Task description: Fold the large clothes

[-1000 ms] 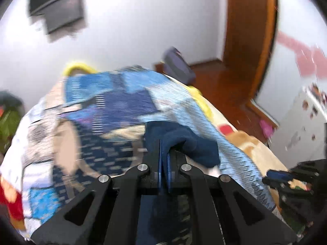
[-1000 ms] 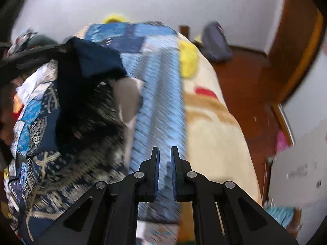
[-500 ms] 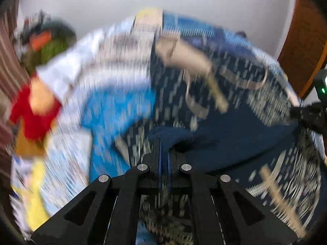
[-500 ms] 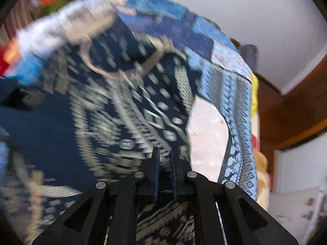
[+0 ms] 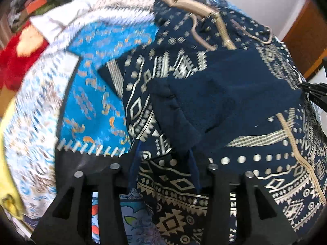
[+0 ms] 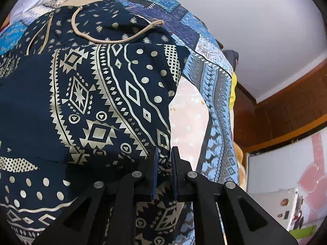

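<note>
Garment: navy patterned dress (image 5: 235, 94) spread over the patchwork bedspread (image 5: 92, 94), filling my view from 9 to 3 o'clock.
Left gripper (image 5: 163, 175): I see its jaws spread wide, a dark hem flap draped just ahead at 12 o'clock, nothing pinched.
Right gripper (image 6: 163, 171): jaws nearly together, pinching the dress edge (image 6: 161, 155).
Risk: I judge the thin fabric may slip free or bunch if I pull unevenly.
Obstacles: beige drawstring (image 6: 114, 38) at 11 o'clock could snag; red toy (image 5: 18, 47) at 9 o'clock crowds the bed.
</note>
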{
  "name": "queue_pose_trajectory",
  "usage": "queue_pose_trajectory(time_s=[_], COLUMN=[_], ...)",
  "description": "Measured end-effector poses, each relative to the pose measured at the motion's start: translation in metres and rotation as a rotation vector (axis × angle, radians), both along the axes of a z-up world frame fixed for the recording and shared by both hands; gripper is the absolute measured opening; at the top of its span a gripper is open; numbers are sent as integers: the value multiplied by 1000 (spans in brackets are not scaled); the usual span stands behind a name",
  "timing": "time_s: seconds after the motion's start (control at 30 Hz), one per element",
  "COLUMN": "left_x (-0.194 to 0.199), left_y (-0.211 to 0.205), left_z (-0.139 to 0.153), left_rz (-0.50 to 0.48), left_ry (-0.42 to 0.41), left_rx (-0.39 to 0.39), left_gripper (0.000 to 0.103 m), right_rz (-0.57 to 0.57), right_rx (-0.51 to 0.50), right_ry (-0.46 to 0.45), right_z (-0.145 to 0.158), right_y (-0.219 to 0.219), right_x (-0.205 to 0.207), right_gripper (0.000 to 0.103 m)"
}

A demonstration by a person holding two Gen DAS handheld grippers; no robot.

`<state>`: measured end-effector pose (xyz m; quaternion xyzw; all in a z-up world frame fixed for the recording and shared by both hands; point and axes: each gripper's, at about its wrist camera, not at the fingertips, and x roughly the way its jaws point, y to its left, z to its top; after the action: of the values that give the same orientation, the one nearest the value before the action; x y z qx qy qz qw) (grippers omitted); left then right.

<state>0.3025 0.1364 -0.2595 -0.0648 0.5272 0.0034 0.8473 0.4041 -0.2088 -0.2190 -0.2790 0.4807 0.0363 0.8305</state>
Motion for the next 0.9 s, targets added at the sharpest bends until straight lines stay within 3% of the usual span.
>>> queue_pose_trajectory(time_s=[0.1,0.2,0.3,0.43,0.47,0.5,0.7,0.8,0.9], left_x=[4,19,45,53,53,51,35,21,5], left_y=[-12,-27,-37,-49,-48,-45,8,35,53], left_z=[14,16,-2,-12,-9,-6,11,9,-3], left_rz=[-22,-59,-82,-93,-90,-76,60,119,139], left_ry=[-45,-46,-18,-28,-34,-36,-54,-30,25], left_rx=[-1,-8,65,116,133,150,118,135,135], left_gripper=[64,66,66,45,28,19,17,16,17], right_rz=[-25,-39,-38,-41,-41,-39,-10,-28,-1], right_rx=[73,153,213,249,263,281,259,144,82], right_ry=[21,39,48,31,31,33,55,63,-4], right_z=[10,25,39,54,56,58,42,10,-1], right_y=[-7,-16,-25,-34,-35,-36,-17,-5,1], right_x=[-2,-4,-8,-7,-5,-2,25,35,29], right_gripper=[7,7,7,7,7,7,7,7,7])
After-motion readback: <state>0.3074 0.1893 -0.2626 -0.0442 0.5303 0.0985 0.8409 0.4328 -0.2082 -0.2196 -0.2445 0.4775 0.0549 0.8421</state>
